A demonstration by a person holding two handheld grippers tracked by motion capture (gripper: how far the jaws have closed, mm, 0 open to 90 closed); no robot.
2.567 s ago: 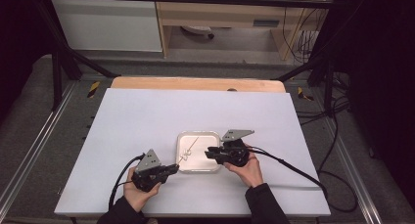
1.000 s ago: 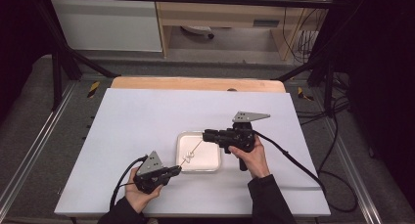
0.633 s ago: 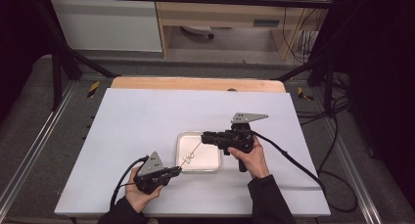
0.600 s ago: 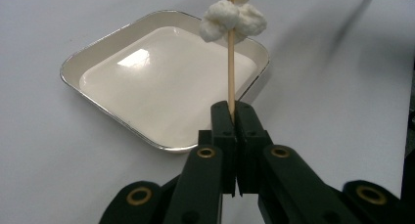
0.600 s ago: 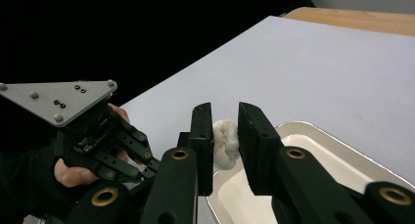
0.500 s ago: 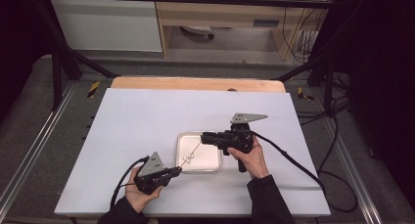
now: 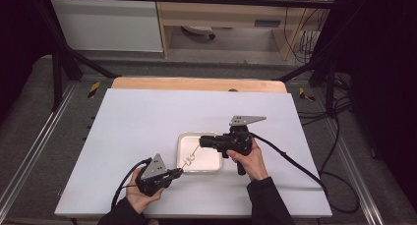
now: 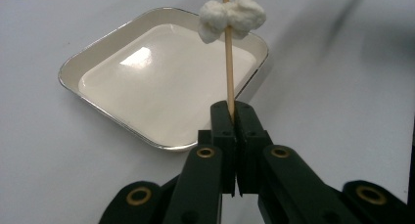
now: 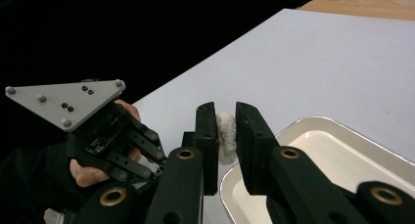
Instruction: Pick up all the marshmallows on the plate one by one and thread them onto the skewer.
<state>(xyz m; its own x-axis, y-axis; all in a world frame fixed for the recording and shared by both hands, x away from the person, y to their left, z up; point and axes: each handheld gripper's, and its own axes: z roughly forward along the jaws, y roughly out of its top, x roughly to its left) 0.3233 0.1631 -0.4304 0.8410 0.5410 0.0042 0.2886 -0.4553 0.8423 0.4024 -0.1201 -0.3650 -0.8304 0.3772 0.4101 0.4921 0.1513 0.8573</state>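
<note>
My left gripper [image 7: 176,172] [image 8: 230,117] sits at the tray's near left corner, shut on the lower end of a thin wooden skewer [image 8: 228,67]. The skewer [image 7: 193,155] slants up over the white tray [image 7: 212,165], with white marshmallow pieces [image 8: 233,16] [image 7: 189,160] threaded on it. My right gripper [image 7: 201,142] [image 9: 225,128] points level at the skewer's upper end. It is shut on one white marshmallow piece [image 9: 225,136], and its jaws have just been closing a little further on it. I cannot tell whether that piece is on the skewer.
The metal-rimmed tray [image 8: 103,106] [image 9: 342,150] holds nothing else. The white table top [image 7: 147,117] stretches bare around it, with a wooden strip [image 7: 196,84] at the far edge. Each gripper trails a black cable [image 7: 295,163]. In the right gripper view, the left gripper's grey plate [image 9: 63,104] shows close by.
Since the earliest frame the right gripper has lifted from the tray's right edge and turned level toward the skewer tip. Over the last second both hands hold almost still.
</note>
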